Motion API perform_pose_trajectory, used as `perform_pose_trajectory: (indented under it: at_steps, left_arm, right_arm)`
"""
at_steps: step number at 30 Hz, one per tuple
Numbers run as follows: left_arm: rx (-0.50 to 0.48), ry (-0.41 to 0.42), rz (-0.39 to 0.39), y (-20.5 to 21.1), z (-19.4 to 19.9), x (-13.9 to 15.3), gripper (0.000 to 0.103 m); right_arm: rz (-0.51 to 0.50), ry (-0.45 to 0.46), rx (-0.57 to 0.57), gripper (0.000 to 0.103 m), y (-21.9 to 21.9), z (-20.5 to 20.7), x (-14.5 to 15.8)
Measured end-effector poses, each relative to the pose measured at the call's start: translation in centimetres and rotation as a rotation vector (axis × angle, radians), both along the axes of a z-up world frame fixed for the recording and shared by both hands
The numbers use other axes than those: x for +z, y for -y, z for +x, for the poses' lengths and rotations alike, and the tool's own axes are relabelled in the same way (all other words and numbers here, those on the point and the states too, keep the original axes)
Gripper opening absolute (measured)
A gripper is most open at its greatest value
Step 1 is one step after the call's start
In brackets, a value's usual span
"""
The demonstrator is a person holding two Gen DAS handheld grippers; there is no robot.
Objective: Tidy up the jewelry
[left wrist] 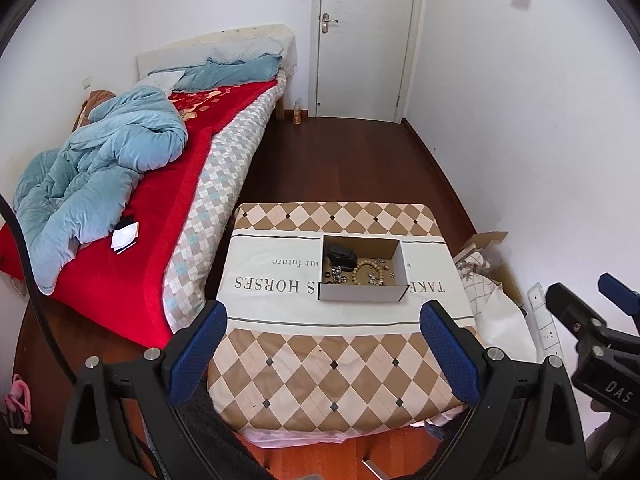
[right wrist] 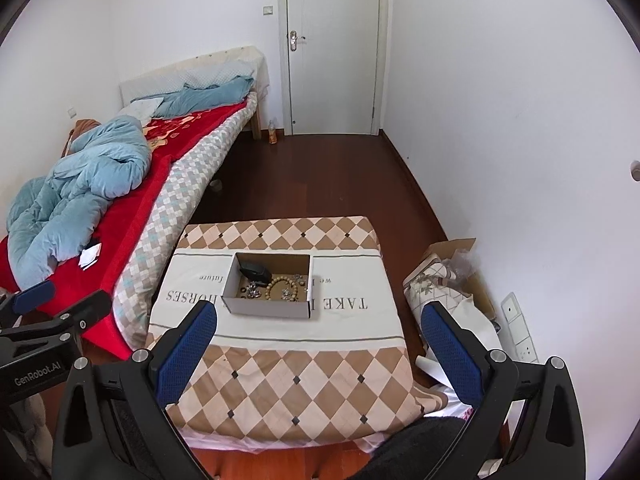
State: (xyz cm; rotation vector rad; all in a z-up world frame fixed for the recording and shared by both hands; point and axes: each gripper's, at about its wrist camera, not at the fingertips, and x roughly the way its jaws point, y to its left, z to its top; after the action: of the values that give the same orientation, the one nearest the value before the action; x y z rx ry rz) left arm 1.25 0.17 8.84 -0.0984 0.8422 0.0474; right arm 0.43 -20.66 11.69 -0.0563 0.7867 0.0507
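Observation:
A small open cardboard box (left wrist: 362, 293) (right wrist: 267, 306) sits mid-table on a cloth-covered table (left wrist: 320, 364) (right wrist: 288, 376). Inside lie a wooden bead bracelet (left wrist: 368, 273) (right wrist: 282, 288), a black pouch (left wrist: 341, 258) (right wrist: 254, 271) and several small silver pieces (left wrist: 340, 274) (right wrist: 252, 290). My left gripper (left wrist: 324, 348) hovers open over the table's near half, well short of the box. My right gripper (right wrist: 320, 350) is open too, held back over the near right part of the table. Nothing is between either pair of blue pads.
A bed (left wrist: 192, 184) with a red blanket and a blue duvet (left wrist: 92, 168) runs along the table's left side. Dark wood floor (left wrist: 352, 160) leads to a closed white door (left wrist: 364, 40). An open carton with cloth (left wrist: 486, 268) and a power strip (left wrist: 546, 324) lie at right.

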Motion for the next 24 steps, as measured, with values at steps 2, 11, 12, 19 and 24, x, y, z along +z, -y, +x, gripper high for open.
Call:
perform_pose_trajectory:
  at_steps: [2, 11, 12, 19, 24]
  left_arm:
    - [-0.007, 0.0, 0.001, 0.2, -0.1, 0.1, 0.099]
    - [0.023, 0.001, 0.032, 0.1, 2.3, -0.4, 0.099]
    - [0.027, 0.001, 0.036, 0.1, 2.6, -0.5, 0.099]
    - [0.034, -0.025, 0.075, 0.4, 5.9, -2.3, 0.099]
    - [0.046, -0.052, 0.083, 0.3, 8.3, -3.7, 0.099]
  right_arm:
    - [0.003, -0.008, 0.002, 0.103, 0.1, -0.1, 0.0]
    - [-0.009, -0.027, -0.014, 0.103, 0.3, 2.8, -1.3]
    - [-0.011, -0.031, -0.017, 0.103, 0.3, 3.2, -1.5]
    - [-0.035, -0.053, -0.04, 0.103, 0.2, 7.2, -3.9]
    - [-0.037, -0.11, -0.044, 0.103, 0.4, 10.1, -6.3]
